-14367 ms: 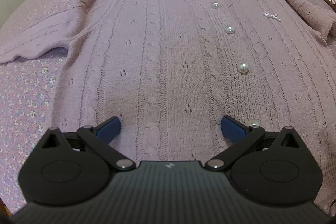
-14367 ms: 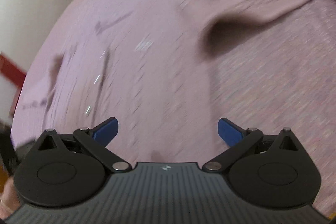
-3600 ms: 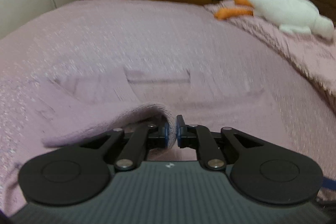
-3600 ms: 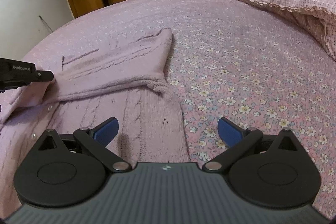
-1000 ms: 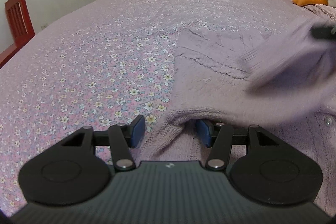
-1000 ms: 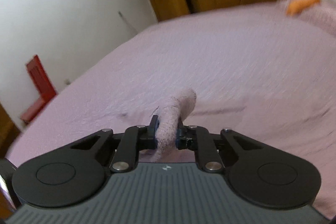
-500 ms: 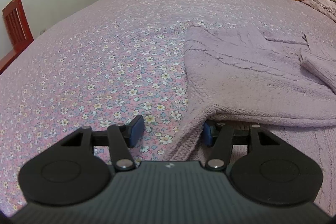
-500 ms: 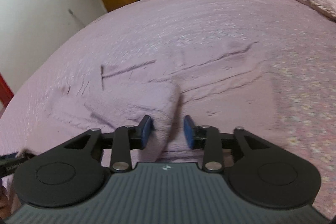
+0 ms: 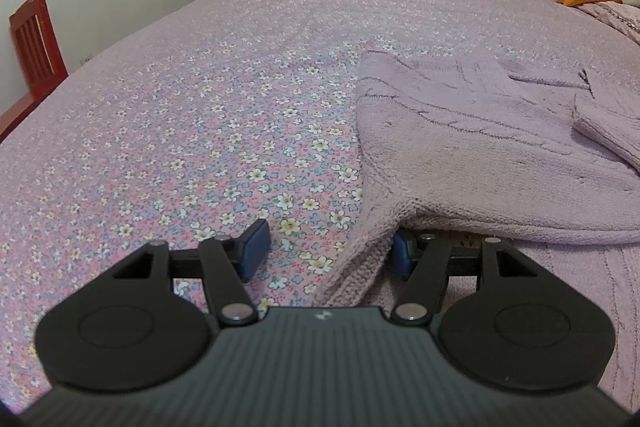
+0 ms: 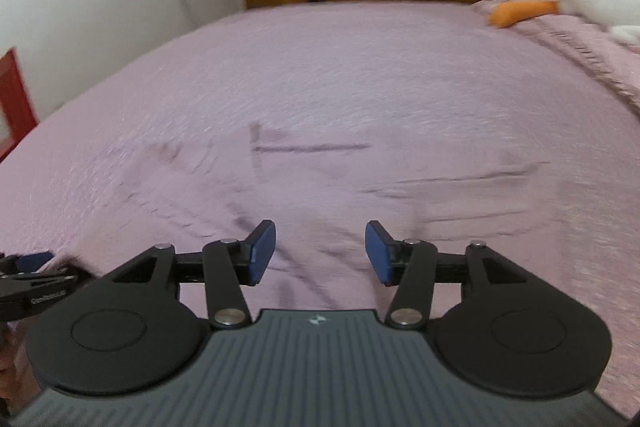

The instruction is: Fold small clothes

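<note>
Left claw (image 9: 326,253) open – cardigan (image 9: 472,147) edge between pads, ungripped. Right claw (image 10: 321,251) open above cardigan on bed (image 9: 180,107).

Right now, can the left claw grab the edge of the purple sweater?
Probably yes. The left claw is open, and the purple sweater has its knitted edge running right between the two blue pads, low on the flowery bedspread. Nothing blocks it; closing should pinch that edge.

The fuzzy mauve cable-knit cardigan (image 9: 480,147) lies on a matt floral-printed cotton bedspread (image 9: 200,131), near a glossy red wooden chair (image 9: 34,47).
</note>
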Action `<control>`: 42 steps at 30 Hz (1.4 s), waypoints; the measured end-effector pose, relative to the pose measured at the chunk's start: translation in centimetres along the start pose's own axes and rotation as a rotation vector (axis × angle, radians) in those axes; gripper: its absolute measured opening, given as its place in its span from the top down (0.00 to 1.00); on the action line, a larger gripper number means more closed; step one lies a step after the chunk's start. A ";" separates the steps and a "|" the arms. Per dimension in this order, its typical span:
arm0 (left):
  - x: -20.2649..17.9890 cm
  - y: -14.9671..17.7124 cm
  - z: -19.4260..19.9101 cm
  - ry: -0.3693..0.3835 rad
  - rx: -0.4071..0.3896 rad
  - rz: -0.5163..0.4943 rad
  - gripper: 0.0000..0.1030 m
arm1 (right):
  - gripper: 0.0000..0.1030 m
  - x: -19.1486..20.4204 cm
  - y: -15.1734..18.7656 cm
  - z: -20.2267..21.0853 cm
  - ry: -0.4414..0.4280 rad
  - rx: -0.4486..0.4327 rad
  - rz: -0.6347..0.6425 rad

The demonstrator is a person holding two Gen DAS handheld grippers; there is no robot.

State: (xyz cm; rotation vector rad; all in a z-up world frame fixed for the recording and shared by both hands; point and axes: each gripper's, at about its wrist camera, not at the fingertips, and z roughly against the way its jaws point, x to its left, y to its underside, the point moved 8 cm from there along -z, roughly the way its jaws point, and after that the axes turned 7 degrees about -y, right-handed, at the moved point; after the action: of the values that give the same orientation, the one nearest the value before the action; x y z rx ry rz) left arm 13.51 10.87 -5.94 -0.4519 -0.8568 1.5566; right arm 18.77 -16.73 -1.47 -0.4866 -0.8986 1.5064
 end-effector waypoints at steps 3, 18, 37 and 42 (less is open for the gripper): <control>-0.1 0.2 0.1 -0.005 -0.003 0.009 0.40 | 0.43 1.9 -0.3 -2.9 -0.003 0.064 0.048; 0.0 0.2 0.2 -0.001 -0.006 0.021 0.40 | 0.93 -6.6 -1.1 3.8 0.247 -0.076 -0.078; 1.7 -0.3 2.0 -0.005 0.039 -0.044 0.31 | 0.37 -12.4 5.4 14.5 0.173 -0.087 -0.320; 2.5 0.7 5.0 -0.002 0.004 -0.073 0.33 | 0.31 -7.7 7.6 16.8 0.053 -0.071 -0.301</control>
State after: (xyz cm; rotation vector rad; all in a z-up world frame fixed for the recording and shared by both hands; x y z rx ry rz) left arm 8.98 12.01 -2.69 -0.4119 -0.8624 1.4921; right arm 2.50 -27.97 1.32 -0.4196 -0.9414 1.1869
